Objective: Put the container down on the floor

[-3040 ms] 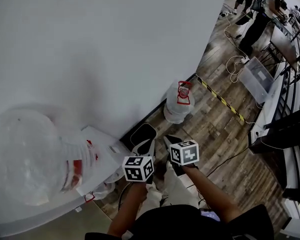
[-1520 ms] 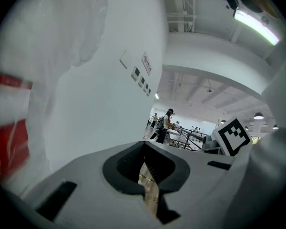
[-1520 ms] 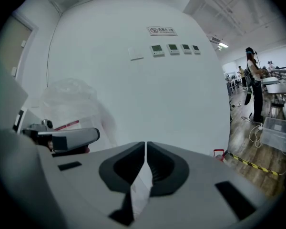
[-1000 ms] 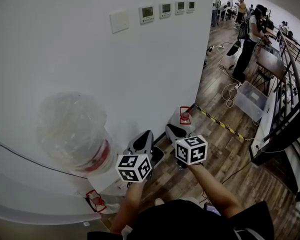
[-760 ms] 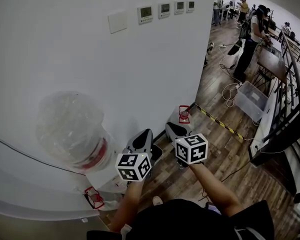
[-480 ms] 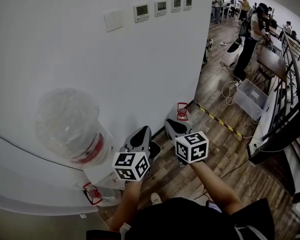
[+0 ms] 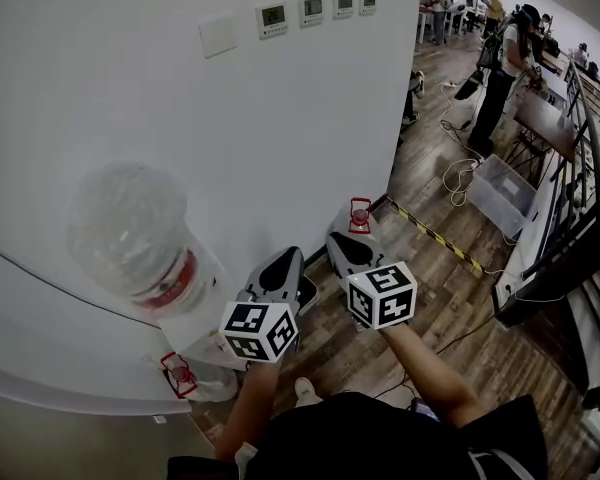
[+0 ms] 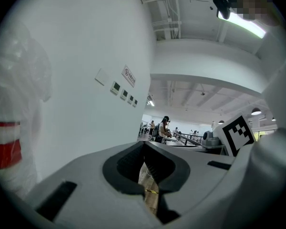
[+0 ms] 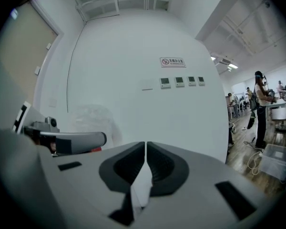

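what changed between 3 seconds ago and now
Both the left claw and the right claw have come up along with the head view, so the wall panels now show and the right claw covers most of the container. Nothing was gripped or released: both claws stay shut and empty. The container stays on the floor; the big jug has not moved.
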